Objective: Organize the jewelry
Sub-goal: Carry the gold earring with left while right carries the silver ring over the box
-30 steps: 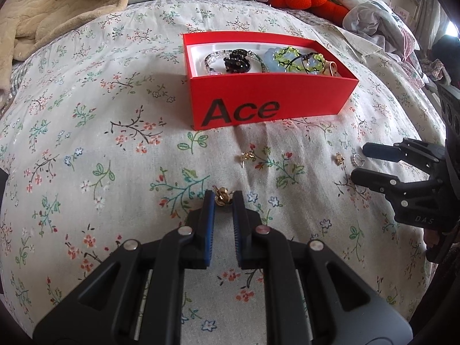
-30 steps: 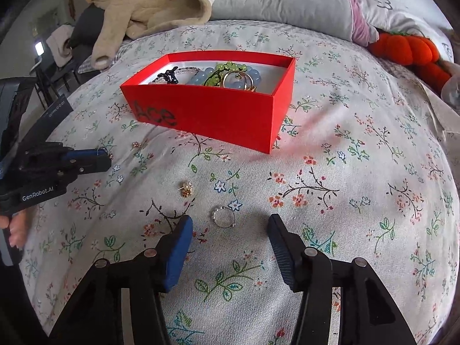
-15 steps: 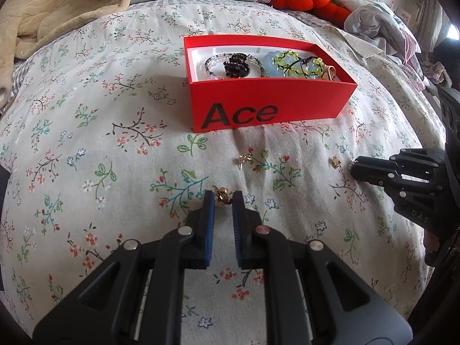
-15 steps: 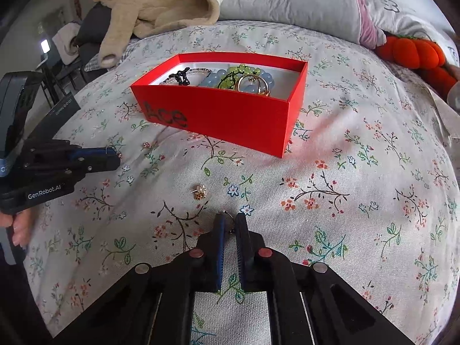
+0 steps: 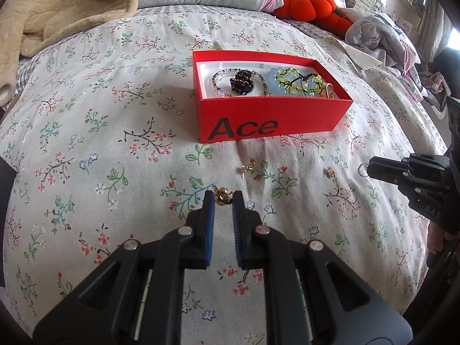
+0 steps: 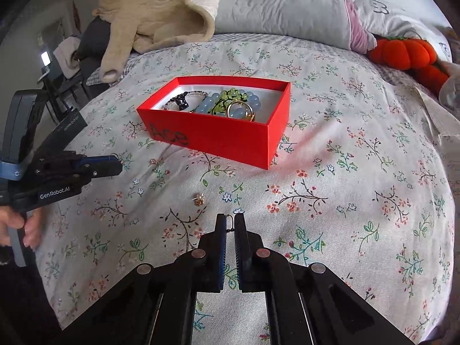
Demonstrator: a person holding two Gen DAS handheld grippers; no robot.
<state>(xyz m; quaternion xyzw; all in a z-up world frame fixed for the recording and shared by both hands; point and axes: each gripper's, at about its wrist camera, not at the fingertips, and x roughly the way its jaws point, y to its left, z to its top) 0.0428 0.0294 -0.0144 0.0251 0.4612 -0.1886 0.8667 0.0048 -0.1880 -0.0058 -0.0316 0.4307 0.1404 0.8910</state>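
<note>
The red box (image 5: 270, 120) carries "Ace" in black letters on its front wall; the left gripper's body reads "GenRobot.AI" in the right wrist view, and "DAS" shows on the right gripper in the left wrist view. Inside the box lie a dark beaded bracelet (image 5: 240, 82), pale blue beads (image 6: 253, 100), a green bead loop (image 5: 290, 79) and a gold ring (image 6: 240, 110). The left gripper (image 5: 222, 198) is closed on a small gold earring (image 5: 222, 195) at its tips. The right gripper (image 6: 229, 220) pinches a thin silver ring (image 5: 362, 169). Two more gold pieces, one gold stud (image 5: 246, 169) and another gold stud (image 6: 199, 199), rest on the floral bedspread (image 5: 115, 132) in front of the box.
</note>
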